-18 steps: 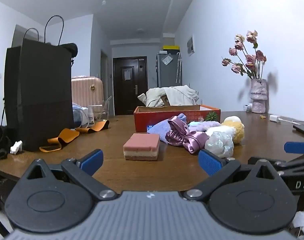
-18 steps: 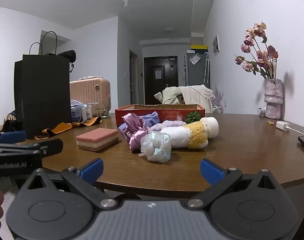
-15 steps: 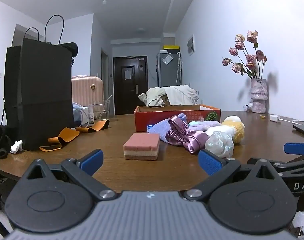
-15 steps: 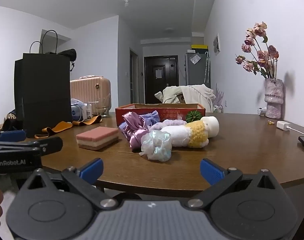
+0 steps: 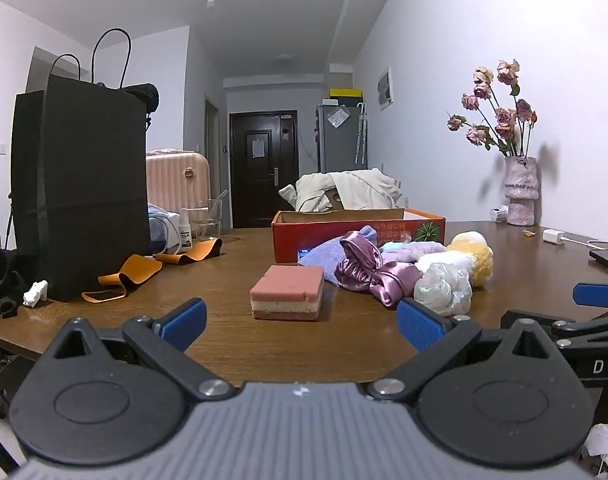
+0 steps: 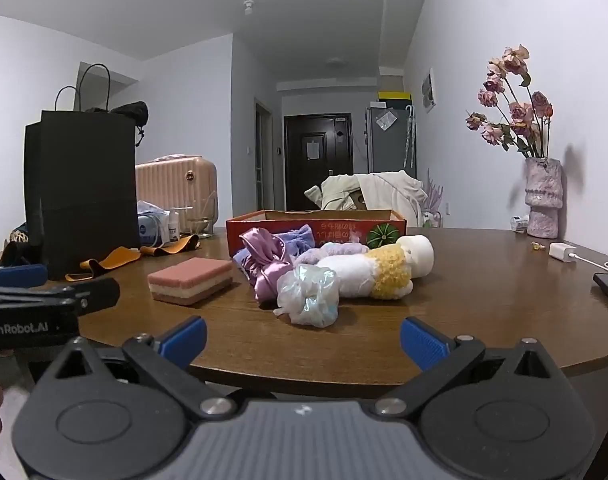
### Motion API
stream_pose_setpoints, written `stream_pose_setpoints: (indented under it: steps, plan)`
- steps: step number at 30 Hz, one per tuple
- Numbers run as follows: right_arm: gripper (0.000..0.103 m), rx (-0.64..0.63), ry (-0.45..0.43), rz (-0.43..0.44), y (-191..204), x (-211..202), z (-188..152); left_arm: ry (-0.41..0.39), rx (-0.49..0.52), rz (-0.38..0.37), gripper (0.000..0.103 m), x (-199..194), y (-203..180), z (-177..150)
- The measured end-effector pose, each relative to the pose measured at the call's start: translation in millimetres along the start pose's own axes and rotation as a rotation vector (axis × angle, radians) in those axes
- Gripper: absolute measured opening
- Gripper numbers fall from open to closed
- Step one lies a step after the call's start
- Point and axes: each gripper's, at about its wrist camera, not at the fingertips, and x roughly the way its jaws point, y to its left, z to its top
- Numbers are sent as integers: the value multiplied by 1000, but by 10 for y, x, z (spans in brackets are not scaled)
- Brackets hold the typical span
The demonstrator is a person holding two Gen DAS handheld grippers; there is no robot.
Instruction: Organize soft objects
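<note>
Both the left gripper [image 5: 301, 322] and right gripper [image 6: 303, 342] gape empty before a layered rectangular sponge [image 5: 287, 297], satin scrunchies [image 5: 374, 276] and fluffy plush [image 6: 378, 270] on the wooden counter [image 5: 263, 344].

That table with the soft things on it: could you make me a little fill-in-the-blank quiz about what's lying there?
1. The pink layered sponge lies on the table, apart from the pile, on the side nearer the tall ____ paper bag.
2. Behind the pile stands a shallow cardboard box coloured ____.
3. The shiny scrunchie at the near edge of the pile is ____ than the purple satin one.
4. Both the left gripper and the right gripper hold ____.

Missing words: black; red; paler; nothing
</note>
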Motion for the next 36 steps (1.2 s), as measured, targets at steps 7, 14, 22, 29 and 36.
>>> stream_pose_setpoints:
  steps: [7,14,22,29,36]
  plan:
    - [103,0,-7,-9,12,-1,15,-1,1,-3,103,0,10,12]
    - [103,-2,-4,-11,14,18,16,-5,0,-3,103,-11,24,14]
    - [103,-10,-6,-19,22,26,21,-7,6,1,103,-8,27,28]
    - [103,-7,-4,-24,14,29,11,-9,9,-2,103,-16,17,27]
    - [103,-1,3,-32,-1,34,-3,-9,10,-2,103,-17,18,25]
